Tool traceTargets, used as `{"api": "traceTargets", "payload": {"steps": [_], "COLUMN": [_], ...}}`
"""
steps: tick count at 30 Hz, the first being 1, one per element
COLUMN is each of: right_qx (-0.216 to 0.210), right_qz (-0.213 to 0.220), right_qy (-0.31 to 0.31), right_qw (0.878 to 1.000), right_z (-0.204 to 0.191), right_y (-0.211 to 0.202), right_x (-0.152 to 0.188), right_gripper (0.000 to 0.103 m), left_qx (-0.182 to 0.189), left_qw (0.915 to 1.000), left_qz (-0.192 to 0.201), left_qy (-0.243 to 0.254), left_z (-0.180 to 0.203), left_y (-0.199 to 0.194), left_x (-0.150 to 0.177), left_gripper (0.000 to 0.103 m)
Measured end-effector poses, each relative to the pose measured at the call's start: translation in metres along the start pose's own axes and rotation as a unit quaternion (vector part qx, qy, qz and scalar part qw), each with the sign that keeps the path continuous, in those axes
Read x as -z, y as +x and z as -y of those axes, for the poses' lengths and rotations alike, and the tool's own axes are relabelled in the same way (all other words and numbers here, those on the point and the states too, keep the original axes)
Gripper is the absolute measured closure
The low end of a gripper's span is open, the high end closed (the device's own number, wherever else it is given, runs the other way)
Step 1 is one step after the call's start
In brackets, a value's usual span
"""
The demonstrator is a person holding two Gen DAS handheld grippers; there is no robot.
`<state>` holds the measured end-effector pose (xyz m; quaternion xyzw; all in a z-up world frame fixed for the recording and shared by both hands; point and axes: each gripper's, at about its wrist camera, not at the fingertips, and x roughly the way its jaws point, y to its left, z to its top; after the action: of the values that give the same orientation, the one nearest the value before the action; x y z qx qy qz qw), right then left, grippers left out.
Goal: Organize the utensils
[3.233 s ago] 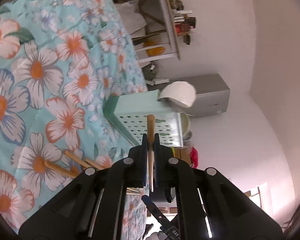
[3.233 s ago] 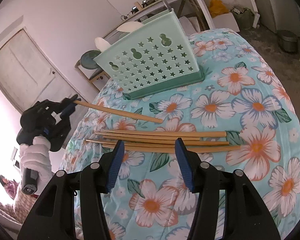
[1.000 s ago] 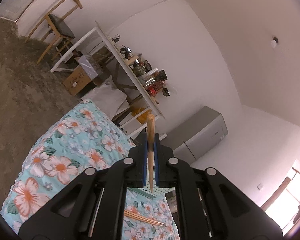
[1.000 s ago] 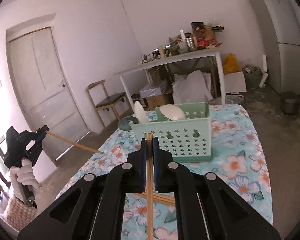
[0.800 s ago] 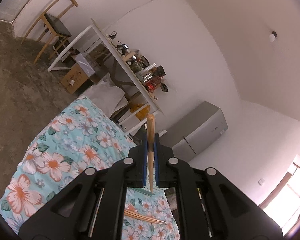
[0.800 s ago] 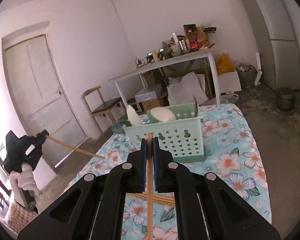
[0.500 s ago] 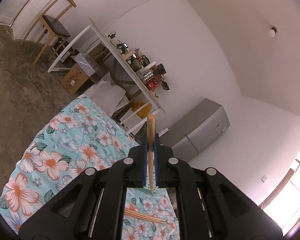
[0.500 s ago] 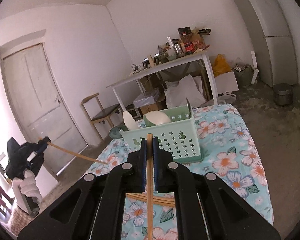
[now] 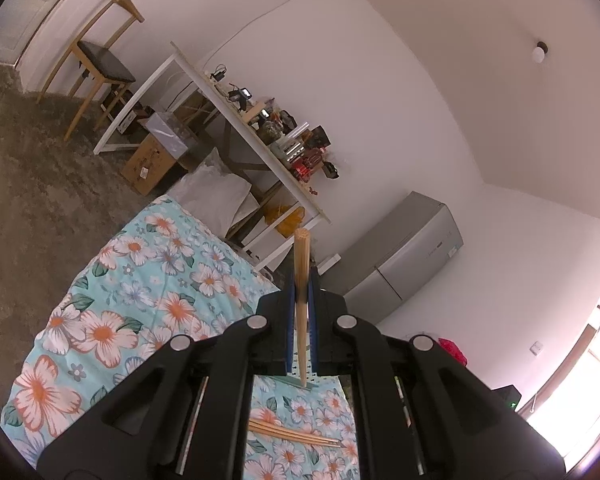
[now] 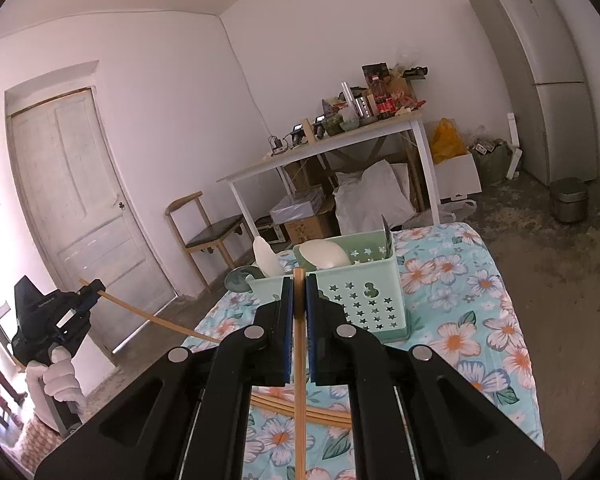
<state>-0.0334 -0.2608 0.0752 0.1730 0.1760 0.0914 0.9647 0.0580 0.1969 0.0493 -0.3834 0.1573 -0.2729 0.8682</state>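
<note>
My left gripper is shut on a wooden chopstick and held high over the flowered tablecloth. It also shows in the right wrist view, far left, with its chopstick slanting toward the table. My right gripper is shut on another chopstick, above and in front of the mint green utensil basket, which holds white spoons. Loose chopsticks lie on the cloth in the left wrist view and in the right wrist view.
A white work table with clutter stands behind, boxes and bags beneath it. A wooden chair and a door are at the left, a grey fridge and metal bin at the right.
Both grippers have risen from the table, each with a chopstick; the right one shut on one since 3.2 s ago. In the last second both views shifted only slightly.
</note>
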Motion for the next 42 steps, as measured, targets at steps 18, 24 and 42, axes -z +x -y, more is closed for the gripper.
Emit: {"api": "traceTargets", "payload": {"steps": [18,24,42], "right_qx": [-0.012,-0.015,-0.017], "right_qz": [0.0,0.0,0.001], "right_qy": [0.003,0.0,-0.001], "right_qw": [1.0,1.0,1.0], "right_z": [-0.0024,-0.0041,-0.0064], "right_y": [0.0021,0.0038,0.0039], "right_x": [0.0005,-0.0002,-0.0009], "right_gripper": [0.097,0.097,0.097], "left_qx": [0.004,0.005,0.007], "left_qw": [1.0,1.0,1.0], "left_qz": [0.0,-0.001,-0.004], "left_qy": [0.005,0.005,0.002], "left_z": [0.0066,0.008,0.0098], "left_y": [-0.0034,-0.0017,-0.0011], "left_x": [-0.0036,-0.0021,-0.0003], "left_gripper": [0.098,0.098,0.098]}}
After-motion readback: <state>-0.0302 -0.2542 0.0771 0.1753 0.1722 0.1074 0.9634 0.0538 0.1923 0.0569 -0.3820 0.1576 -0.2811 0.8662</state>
